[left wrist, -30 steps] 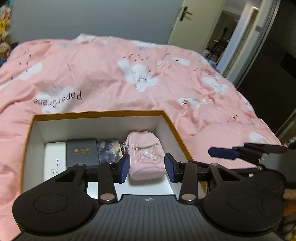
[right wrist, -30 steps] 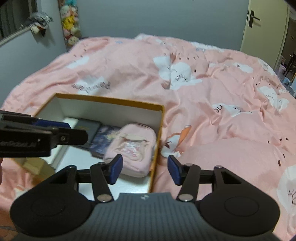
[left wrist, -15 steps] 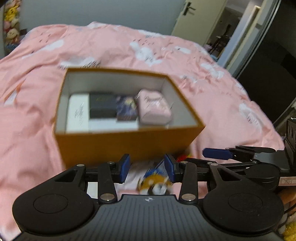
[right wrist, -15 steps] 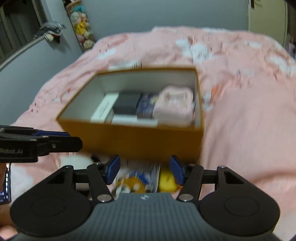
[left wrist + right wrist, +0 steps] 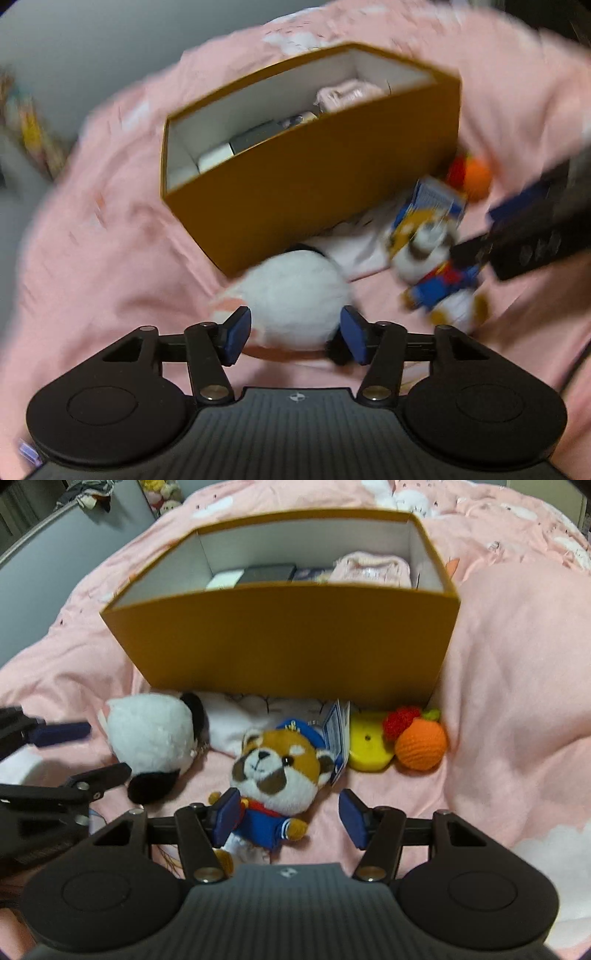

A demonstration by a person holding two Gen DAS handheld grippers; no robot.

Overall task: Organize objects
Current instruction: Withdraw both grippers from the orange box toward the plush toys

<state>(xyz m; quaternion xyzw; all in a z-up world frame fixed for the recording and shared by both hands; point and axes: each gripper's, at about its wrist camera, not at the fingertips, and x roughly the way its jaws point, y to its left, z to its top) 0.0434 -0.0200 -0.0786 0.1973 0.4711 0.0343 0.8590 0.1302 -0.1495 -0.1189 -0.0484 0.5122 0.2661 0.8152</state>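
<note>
The left gripper (image 5: 293, 339) has its jaws apart, straddling a round, fluffy white plush (image 5: 295, 299) with black patches that lies on the bed; whether the pads touch it cannot be told through the blur. The right gripper (image 5: 288, 816) also has its jaws apart, over a red-panda plush (image 5: 275, 771) in a blue sailor suit and cap, a paper tag beside its head. Right of that lie a yellow plastic piece (image 5: 365, 746) and a crocheted orange ball (image 5: 421, 747) with a red knitted bit. Just beyond them stands an open orange cardboard box (image 5: 295, 642), white inside, holding a pink pouch (image 5: 369, 570) and flat dark boxes (image 5: 269, 573). The pink quilt (image 5: 517, 664) is soft and rumpled.
</note>
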